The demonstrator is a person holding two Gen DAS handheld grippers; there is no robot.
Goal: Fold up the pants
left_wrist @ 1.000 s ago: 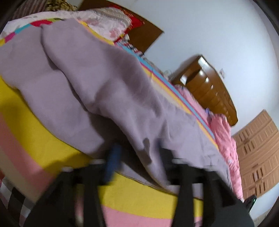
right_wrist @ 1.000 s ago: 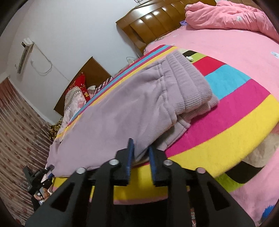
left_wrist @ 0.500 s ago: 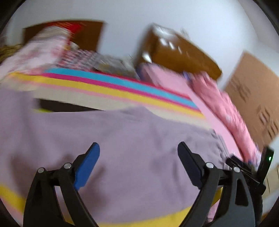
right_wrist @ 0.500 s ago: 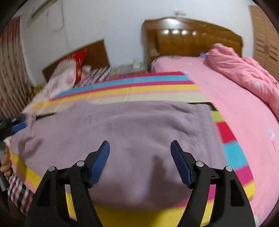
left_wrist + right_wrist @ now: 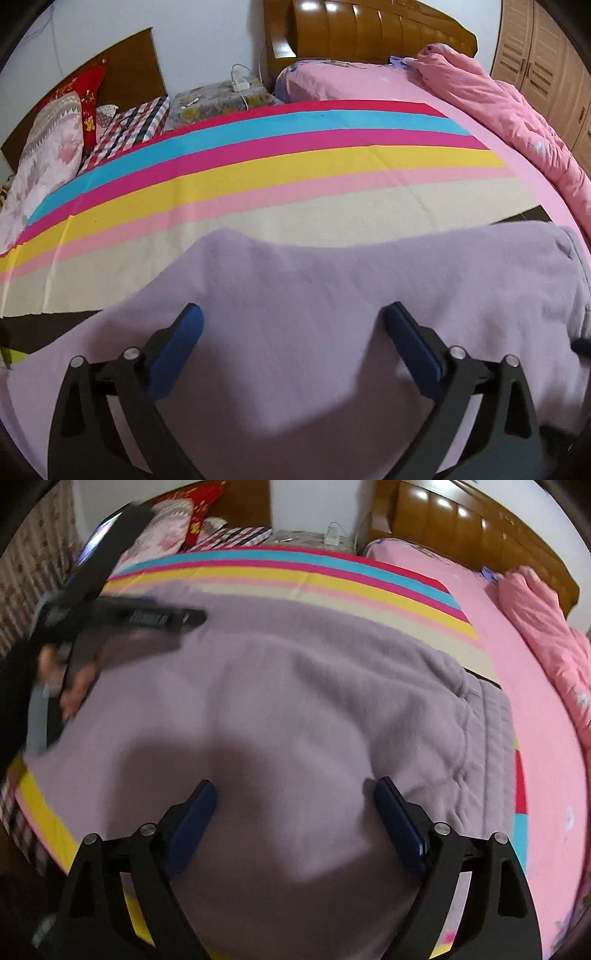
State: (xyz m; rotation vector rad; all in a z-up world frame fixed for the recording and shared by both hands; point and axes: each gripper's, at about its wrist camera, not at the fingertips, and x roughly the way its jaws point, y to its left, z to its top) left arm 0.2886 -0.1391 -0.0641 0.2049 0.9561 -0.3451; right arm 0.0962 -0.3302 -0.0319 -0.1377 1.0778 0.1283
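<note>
While no writing reads, lilac pants (image 5: 332, 295) flat, both jaws opening, empty.

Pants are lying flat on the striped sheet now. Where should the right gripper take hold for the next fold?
Probably the ribbed waistband at the right end of the lilac pants. It is a thick, free edge over the striped sheet. Come in from the right, fingers astride the edge. The right gripper is opening with nothing held.

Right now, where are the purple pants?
In both wrist views the pants lie spread on the striped sheet just ahead of both grippers, left of the pink quilt.
</note>
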